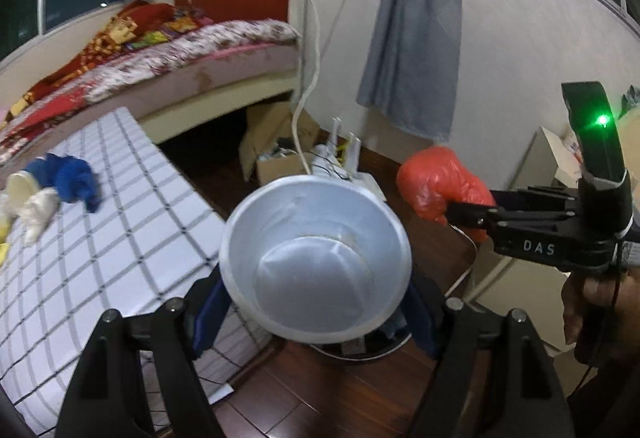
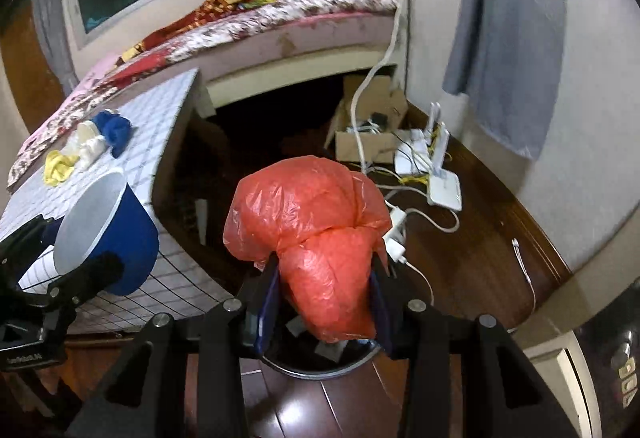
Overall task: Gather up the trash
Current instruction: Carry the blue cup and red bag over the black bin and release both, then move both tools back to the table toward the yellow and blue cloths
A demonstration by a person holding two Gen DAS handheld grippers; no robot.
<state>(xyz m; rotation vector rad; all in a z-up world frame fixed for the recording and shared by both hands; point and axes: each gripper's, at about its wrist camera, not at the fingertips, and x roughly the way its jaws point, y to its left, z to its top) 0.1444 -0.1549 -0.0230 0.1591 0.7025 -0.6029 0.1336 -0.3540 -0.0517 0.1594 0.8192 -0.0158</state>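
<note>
My left gripper point(image 1: 316, 304) is shut on a blue cup point(image 1: 316, 258) with a white inside, tilted so its mouth faces the camera; nothing shows inside it. The cup point(image 2: 120, 234) and the left gripper point(image 2: 76, 274) also appear at the left of the right wrist view. My right gripper point(image 2: 325, 296) is shut on a crumpled red plastic bag point(image 2: 316, 234), seen from the left wrist as the red bag point(image 1: 436, 181) in the right gripper point(image 1: 468, 211). Both hang over a dark-rimmed trash bin point(image 2: 320, 372) on the floor, its rim point(image 1: 360, 354) partly hidden.
A table with a checked cloth point(image 1: 120, 222) stands at the left, with a blue wad point(image 2: 114, 129), white scraps point(image 2: 90, 149) and a yellow scrap point(image 2: 58, 167) on it. Behind are a bed point(image 2: 312, 21), a cardboard box point(image 2: 372, 117), white routers point(image 2: 440, 181) with cables, and a grey curtain point(image 1: 412, 37).
</note>
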